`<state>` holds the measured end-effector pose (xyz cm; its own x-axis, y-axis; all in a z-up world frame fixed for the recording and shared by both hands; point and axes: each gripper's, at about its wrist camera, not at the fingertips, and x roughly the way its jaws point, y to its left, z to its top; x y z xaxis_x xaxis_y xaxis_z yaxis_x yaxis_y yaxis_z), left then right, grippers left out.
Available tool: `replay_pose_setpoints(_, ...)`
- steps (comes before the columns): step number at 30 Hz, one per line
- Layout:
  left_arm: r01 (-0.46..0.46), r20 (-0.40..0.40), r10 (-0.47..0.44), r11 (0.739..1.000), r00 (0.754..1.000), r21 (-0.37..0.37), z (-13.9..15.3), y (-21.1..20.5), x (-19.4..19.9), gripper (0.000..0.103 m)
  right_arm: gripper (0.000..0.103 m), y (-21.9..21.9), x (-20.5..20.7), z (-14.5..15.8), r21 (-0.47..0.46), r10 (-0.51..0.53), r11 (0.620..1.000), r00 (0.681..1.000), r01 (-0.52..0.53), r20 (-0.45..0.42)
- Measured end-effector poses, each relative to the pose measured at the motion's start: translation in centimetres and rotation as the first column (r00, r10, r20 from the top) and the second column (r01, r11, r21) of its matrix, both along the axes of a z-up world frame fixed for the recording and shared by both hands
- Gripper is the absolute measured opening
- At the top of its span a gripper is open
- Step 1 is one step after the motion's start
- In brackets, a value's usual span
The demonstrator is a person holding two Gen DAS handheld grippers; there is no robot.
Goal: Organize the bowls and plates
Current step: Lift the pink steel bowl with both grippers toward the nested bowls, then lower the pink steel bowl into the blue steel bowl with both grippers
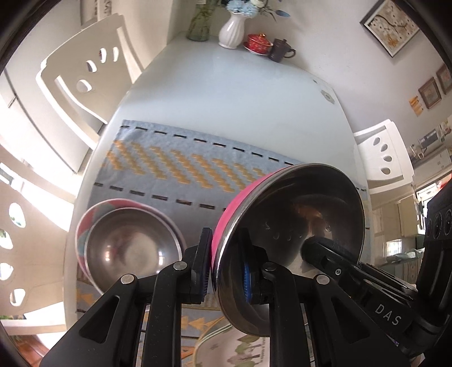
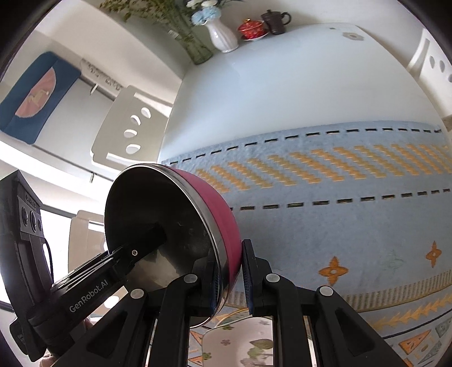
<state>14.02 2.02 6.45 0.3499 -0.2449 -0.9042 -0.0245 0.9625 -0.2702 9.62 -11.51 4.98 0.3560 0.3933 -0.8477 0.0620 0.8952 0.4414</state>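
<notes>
A pink steel-lined bowl (image 1: 288,225) is held tilted on edge above the blue patterned mat (image 1: 180,169). My left gripper (image 1: 226,271) is shut on its rim, one finger inside and one outside. My right gripper (image 2: 230,279) is shut on the same bowl (image 2: 180,225) at its rim; its finger shows inside the bowl in the left wrist view (image 1: 333,254). A second steel-lined bowl (image 1: 130,245) with a pink and blue outside stands on the mat at the left. A flowered plate (image 2: 240,344) lies below the grippers.
At the table's far end stand a white vase (image 1: 232,31), a glass vase (image 1: 199,25), a red lidded cup (image 1: 257,43) and a dark mug (image 1: 279,50). White chairs (image 1: 84,73) stand on both sides of the white table (image 1: 226,93).
</notes>
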Motion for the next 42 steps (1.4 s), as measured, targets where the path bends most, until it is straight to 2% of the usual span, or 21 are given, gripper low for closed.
replay_pose_setpoints(12, -0.028, -0.006, 0.028, 1.0, 1.0, -0.007, -0.3, 3.0, 0.4, 0.016, 0.014, 3.2, 1.1, -0.2, -0.013, 0.044, 0.999, 0.999, -0.044, -0.01)
replay_pose_setpoints(30, -0.045, -0.01, 0.045, 0.999, 0.999, -0.008, -0.2, 3.8, 0.1, 0.016, 0.014, 3.7, 1.3, -0.1, -0.012, 0.06, 0.998, 0.998, -0.061, -0.014)
replay_pose_setpoints(36, -0.093, 0.002, 0.093, 0.996, 0.996, 0.004, 0.4, 6.6, -0.6, 0.016, 0.014, 6.4, 1.7, 0.6, -0.011, 0.115, 0.993, 0.993, -0.115, 0.002)
replay_pose_setpoints(42, -0.141, -0.028, 0.143, 0.989, 0.989, 0.043, -1.2, 9.7, -1.3, 0.016, 0.014, 10.1, 1.8, -1.3, -0.019, 0.182, 0.983, 0.983, -0.182, -0.03)
